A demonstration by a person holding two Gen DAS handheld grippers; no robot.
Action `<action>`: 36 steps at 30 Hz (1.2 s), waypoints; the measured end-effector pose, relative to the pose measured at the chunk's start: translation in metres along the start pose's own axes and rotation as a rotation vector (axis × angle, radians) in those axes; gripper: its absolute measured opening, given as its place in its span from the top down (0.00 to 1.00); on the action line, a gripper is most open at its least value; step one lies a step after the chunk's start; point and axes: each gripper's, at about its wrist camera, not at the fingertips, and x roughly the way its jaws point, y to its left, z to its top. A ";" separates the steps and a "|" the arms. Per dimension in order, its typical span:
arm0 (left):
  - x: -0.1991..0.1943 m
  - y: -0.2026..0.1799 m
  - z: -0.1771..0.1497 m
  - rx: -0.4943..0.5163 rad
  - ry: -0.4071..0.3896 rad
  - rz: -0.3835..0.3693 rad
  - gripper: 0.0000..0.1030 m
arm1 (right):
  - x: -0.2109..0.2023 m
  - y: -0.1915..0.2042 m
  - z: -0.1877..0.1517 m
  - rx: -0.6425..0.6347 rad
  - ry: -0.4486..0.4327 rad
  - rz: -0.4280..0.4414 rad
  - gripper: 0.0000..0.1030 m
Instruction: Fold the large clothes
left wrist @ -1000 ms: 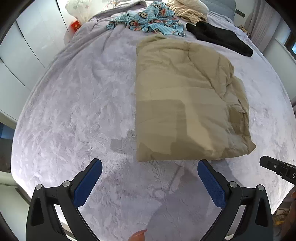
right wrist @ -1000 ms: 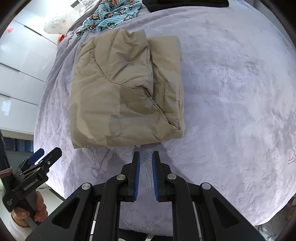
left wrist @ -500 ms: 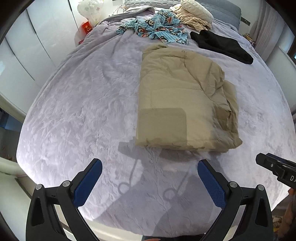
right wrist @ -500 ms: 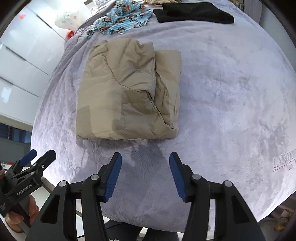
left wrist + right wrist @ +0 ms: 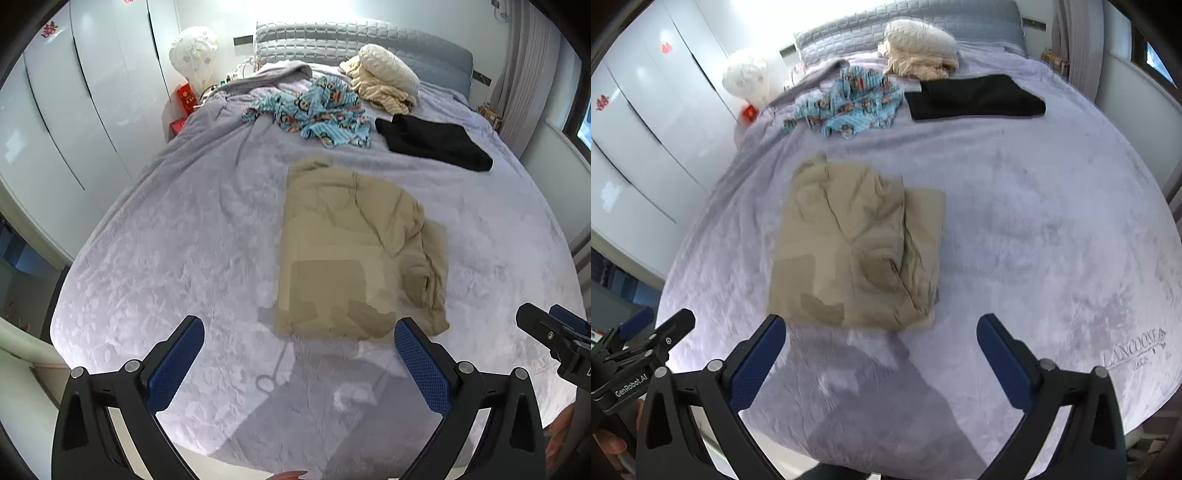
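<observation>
A tan padded garment [image 5: 354, 254] [image 5: 860, 251] lies folded into a rough rectangle on the lilac bed cover [image 5: 177, 258] [image 5: 1034, 221]. My left gripper [image 5: 297, 334] hangs above the bed's near edge, open, nothing between its blue pads. My right gripper [image 5: 881, 334] is raised short of the garment's near edge; its jaws are opening wide and hold nothing. Each gripper shows at the edge of the other's view: the right gripper [image 5: 554, 339] and the left gripper [image 5: 642, 339].
Further up the bed lie a blue cartoon-print garment [image 5: 314, 110] [image 5: 846, 107], a folded black garment [image 5: 432, 146] [image 5: 975, 98] and a cream bundle [image 5: 384, 85] [image 5: 919, 55] by the grey headboard [image 5: 354, 40]. White wardrobe doors [image 5: 74, 110] stand on the left.
Both grippers rose and tilted up, so the garment looks smaller and the headboard came into view. The right gripper's jaws went from nearly shut to wide open.
</observation>
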 end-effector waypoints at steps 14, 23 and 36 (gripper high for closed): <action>-0.036 0.006 0.014 -0.002 -0.070 0.057 0.00 | -0.031 0.015 0.011 0.002 -0.069 -0.097 0.00; -0.042 0.010 0.009 -0.029 -0.065 0.058 0.00 | -0.038 0.023 0.012 -0.031 -0.070 -0.107 0.00; -0.040 0.011 0.006 -0.035 -0.060 0.054 0.00 | -0.039 0.024 0.015 -0.036 -0.071 -0.112 0.00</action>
